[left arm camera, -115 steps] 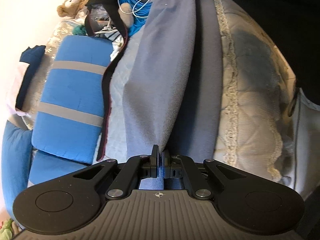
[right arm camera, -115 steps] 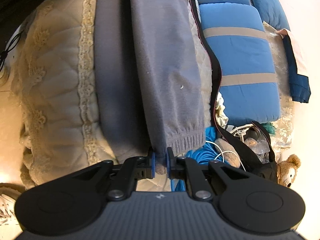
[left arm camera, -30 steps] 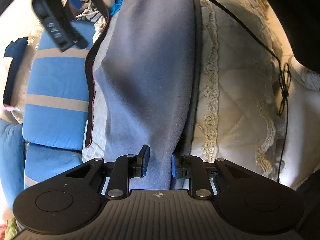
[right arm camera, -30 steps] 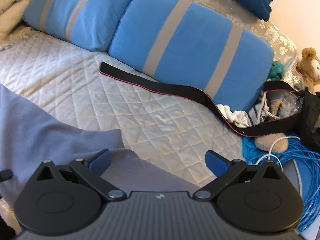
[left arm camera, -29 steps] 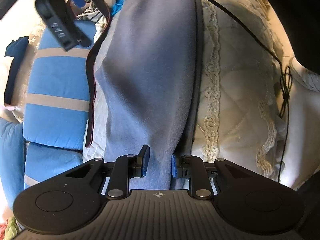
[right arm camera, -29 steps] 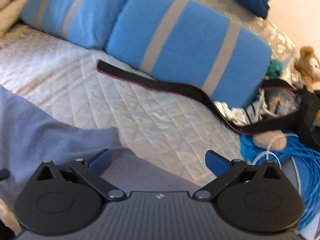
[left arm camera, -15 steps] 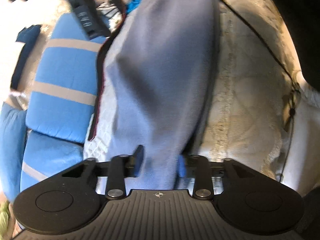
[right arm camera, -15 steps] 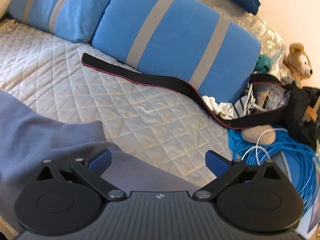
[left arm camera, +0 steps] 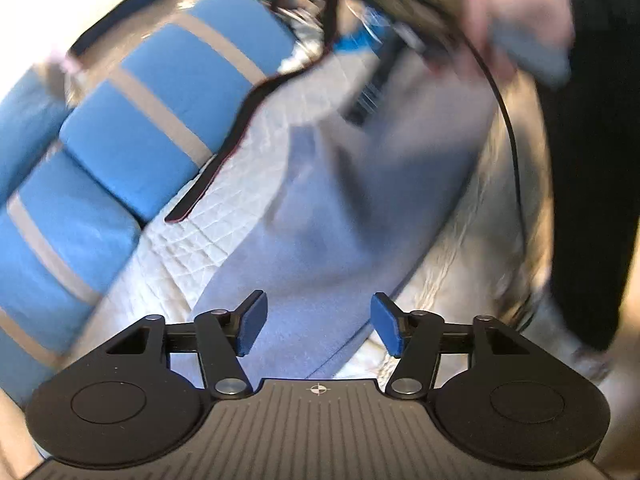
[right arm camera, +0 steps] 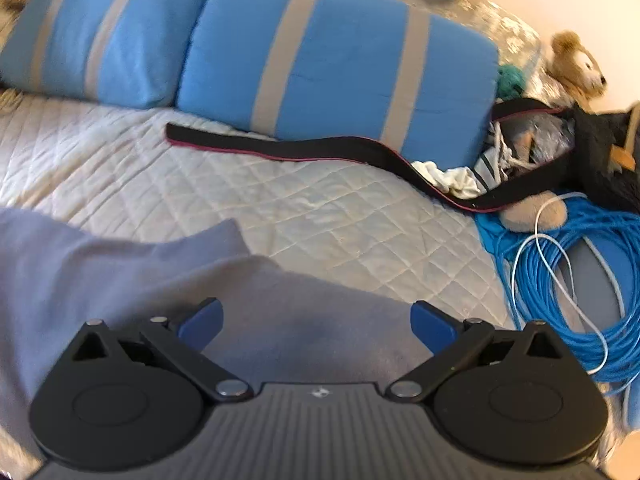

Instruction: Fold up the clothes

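Observation:
Grey-blue sweatpants (left arm camera: 344, 216) lie lengthwise along the near side of the quilted bed (left arm camera: 224, 216). My left gripper (left arm camera: 316, 326) hangs above their near end with its jaws opening; the cloth lies below the blue pads (left arm camera: 252, 326), free of them. At the blurred top right of the left wrist view, a hand holds the other gripper (left arm camera: 404, 28) over the far end of the pants. In the right wrist view the sweatpants (right arm camera: 168, 280) spread below my right gripper (right arm camera: 316, 320), which is wide open and holds nothing.
Blue pillows with grey stripes (right arm camera: 320, 64) line the back of the bed, with a black strap (right arm camera: 304, 148) in front of them. A coil of blue cable (right arm camera: 572, 292), a teddy bear (right arm camera: 576, 68) and an open black bag (right arm camera: 532, 136) crowd the right side.
My left gripper let go of the pants, rose and rolled, and its jaws spread. The right gripper sank slightly toward the pants and stayed wide open.

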